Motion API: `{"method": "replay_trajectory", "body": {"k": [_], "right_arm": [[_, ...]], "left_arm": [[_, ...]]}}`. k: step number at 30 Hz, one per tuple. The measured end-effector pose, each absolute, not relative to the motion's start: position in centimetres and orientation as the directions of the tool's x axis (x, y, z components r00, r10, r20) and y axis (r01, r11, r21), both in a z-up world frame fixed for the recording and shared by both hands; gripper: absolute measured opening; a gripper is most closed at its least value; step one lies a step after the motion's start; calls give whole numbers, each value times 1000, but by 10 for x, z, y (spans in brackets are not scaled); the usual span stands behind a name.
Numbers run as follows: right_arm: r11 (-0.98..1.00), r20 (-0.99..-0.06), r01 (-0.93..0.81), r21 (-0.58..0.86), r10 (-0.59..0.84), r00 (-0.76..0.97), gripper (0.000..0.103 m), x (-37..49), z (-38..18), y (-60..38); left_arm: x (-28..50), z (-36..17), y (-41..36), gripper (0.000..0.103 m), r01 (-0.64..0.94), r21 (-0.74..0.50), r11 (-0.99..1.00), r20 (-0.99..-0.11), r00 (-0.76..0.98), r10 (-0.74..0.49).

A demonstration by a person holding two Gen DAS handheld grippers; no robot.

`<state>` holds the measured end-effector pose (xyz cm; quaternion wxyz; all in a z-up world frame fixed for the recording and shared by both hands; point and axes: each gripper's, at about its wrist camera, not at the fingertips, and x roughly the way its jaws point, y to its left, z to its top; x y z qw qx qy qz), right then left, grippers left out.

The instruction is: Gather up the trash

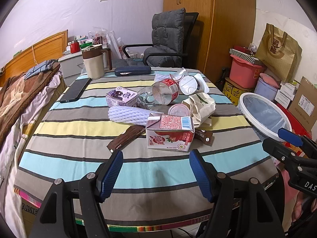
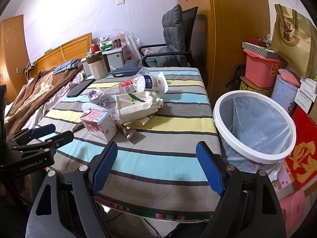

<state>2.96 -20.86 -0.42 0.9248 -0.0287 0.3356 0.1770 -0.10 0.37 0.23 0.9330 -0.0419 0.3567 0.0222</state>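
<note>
We held both grippers, left and right, apart and empty over the table (trash piled mid-cloth), bin beside.

Counter cloth: grey, yellow, light-blue stripes with thin black lines. Carton: red-and-white. Bin: white rim, pale-blue liner. Wrapper: brown. Bucket: pink.
</note>
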Motion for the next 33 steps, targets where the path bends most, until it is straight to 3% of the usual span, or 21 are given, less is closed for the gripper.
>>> {"method": "replay_trajectory", "body": {"k": [23, 29, 33], "right_arm": [[919, -669, -381, 99, 345, 658, 82, 68, -19, -188], [903, -671, -419, 93, 367, 644, 80, 83, -23, -168], [899, -683, -431, 84, 366, 632, 74, 97, -28, -156]], "left_arm": [[33, -24, 40, 69, -103, -101, 990, -703, 711, 2], [37, -24, 46, 69, -75, -137, 988, -691, 722, -41], [39, -23, 47, 69, -64, -156, 986, -685, 726, -62]]}}
